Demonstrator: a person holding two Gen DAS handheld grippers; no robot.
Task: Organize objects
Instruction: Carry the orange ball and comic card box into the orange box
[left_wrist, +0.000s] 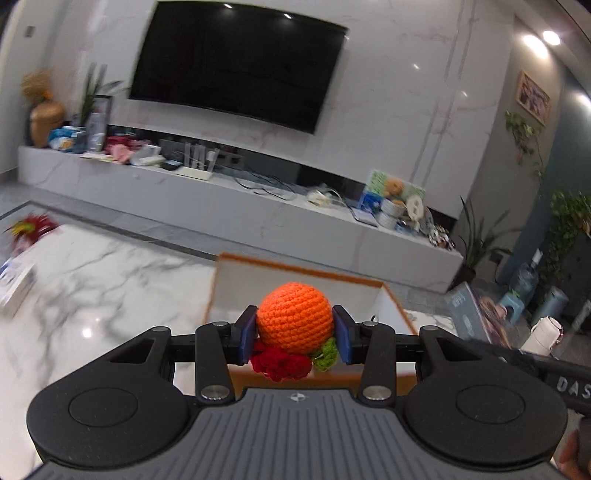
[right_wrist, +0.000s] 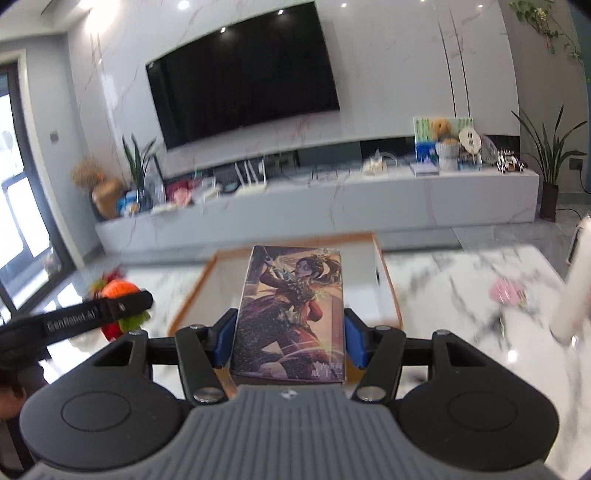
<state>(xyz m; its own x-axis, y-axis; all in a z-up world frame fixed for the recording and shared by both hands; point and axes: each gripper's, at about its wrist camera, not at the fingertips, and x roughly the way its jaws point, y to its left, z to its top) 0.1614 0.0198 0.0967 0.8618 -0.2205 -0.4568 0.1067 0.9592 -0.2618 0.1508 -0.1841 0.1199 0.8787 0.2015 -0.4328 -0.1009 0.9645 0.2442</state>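
Crocheted orange toy (left_wrist: 294, 317) is clamped in left claw (left_wrist: 294, 334); illustrated card box (right_wrist: 291, 314) is clamped in right claw (right_wrist: 290, 341), both above white orange-rimmed box (left_wrist: 391, 306).

Orange crochet ball (left_wrist: 294, 316) — orange-rimmed box (left_wrist: 303, 271)

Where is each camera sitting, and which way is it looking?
Left wrist view: sits on the left tongs, looking along them over the orange-rimmed box toward the TV; they pinch a crochet orange toy.
Right wrist view: sits on the right tongs, facing the same TV wall; they clamp a picture box. The left tongs with the toy show at the left edge.
Shared: TV, the long white TV bench, orange-rimmed box, marble floor.
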